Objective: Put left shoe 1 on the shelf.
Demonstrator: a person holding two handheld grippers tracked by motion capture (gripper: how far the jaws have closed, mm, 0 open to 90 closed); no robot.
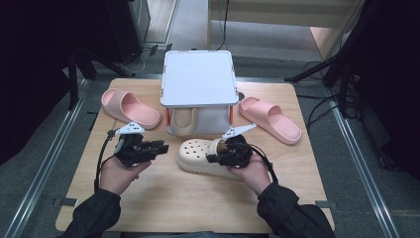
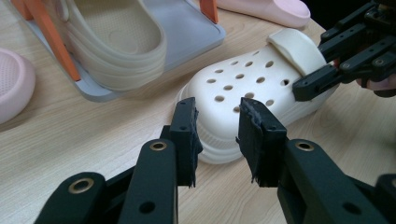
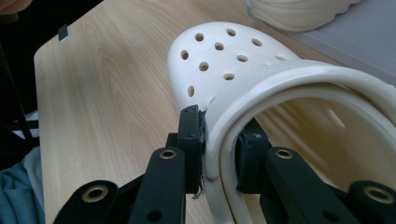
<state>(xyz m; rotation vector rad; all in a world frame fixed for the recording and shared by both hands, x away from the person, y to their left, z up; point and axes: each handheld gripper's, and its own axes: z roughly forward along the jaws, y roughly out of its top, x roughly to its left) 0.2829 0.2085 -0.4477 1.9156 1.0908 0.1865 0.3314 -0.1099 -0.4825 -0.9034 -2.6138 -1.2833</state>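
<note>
A two-tier rack with a white top (image 1: 199, 77) and orange legs is standing at the far middle of the table (image 1: 163, 208), beyond both grippers, and a second cream clog (image 1: 182, 121) is sitting on its lower grey shelf. One pink slide (image 1: 130, 107) is lying beyond the left gripper (image 1: 159, 147), beside the rack; another pink slide (image 1: 270, 119) is lying beyond the right gripper (image 1: 214, 158), on the rack's other side. Between the two grippers a cream clog with holes (image 1: 200, 155) is resting on the table, its toe pointing toward the left gripper. The right gripper is clamping the clog's raised strap and rim at the heel end, one jaw outside and one inside the opening, as the right gripper view shows (image 3: 219, 154). The left gripper is sitting just beside the clog's toe with its jaws parted a little and nothing between them, seen in the left gripper view (image 2: 217, 140). Both hands are coming in from the near edge, the left hand (image 1: 116, 173) and right hand (image 1: 252, 173) each wrapping a gripper body, dark sleeves behind, jaws angling inward toward each other.
</note>
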